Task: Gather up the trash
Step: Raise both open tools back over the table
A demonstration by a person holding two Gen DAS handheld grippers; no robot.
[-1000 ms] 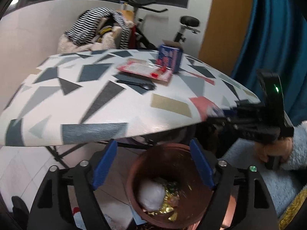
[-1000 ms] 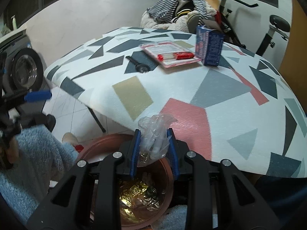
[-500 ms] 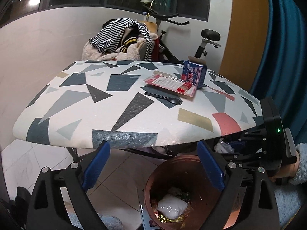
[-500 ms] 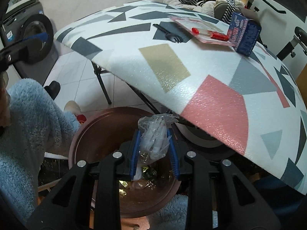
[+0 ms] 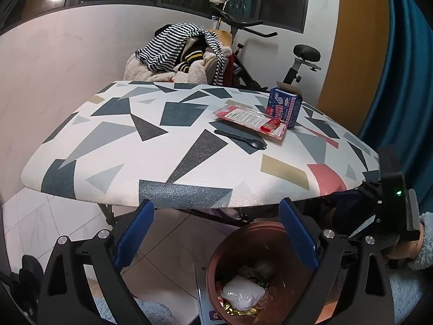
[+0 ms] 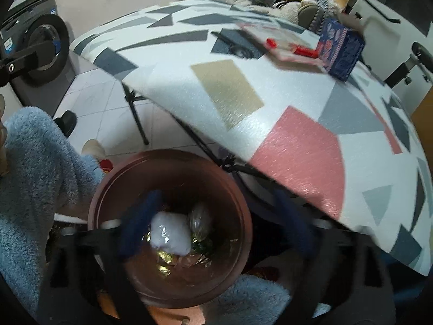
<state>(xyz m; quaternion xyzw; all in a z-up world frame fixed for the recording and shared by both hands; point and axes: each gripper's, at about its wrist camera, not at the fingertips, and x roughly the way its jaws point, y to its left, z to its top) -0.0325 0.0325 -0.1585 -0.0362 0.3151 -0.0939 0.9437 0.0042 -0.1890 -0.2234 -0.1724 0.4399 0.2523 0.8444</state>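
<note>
- The remaining trash, a black plastic spoon (image 5: 242, 140), a red blister pack (image 5: 253, 120) and a blue carton (image 5: 284, 107), is seen on the counter (image 5: 167, 162), ahead of and above both hand-held grippers.
- The spoon's long axis is laid across the left hand-held gripper (image 5: 216, 239), judged nearer.
- Both are spread wide and empty; the right hand-held gripper (image 6: 216, 216) is held over the bin (image 6: 113, 189).

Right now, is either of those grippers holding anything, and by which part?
Nothing is held. The left gripper is open and empty. The right gripper is blurred but spread open above the trash bin, nothing between its fingers.
</note>
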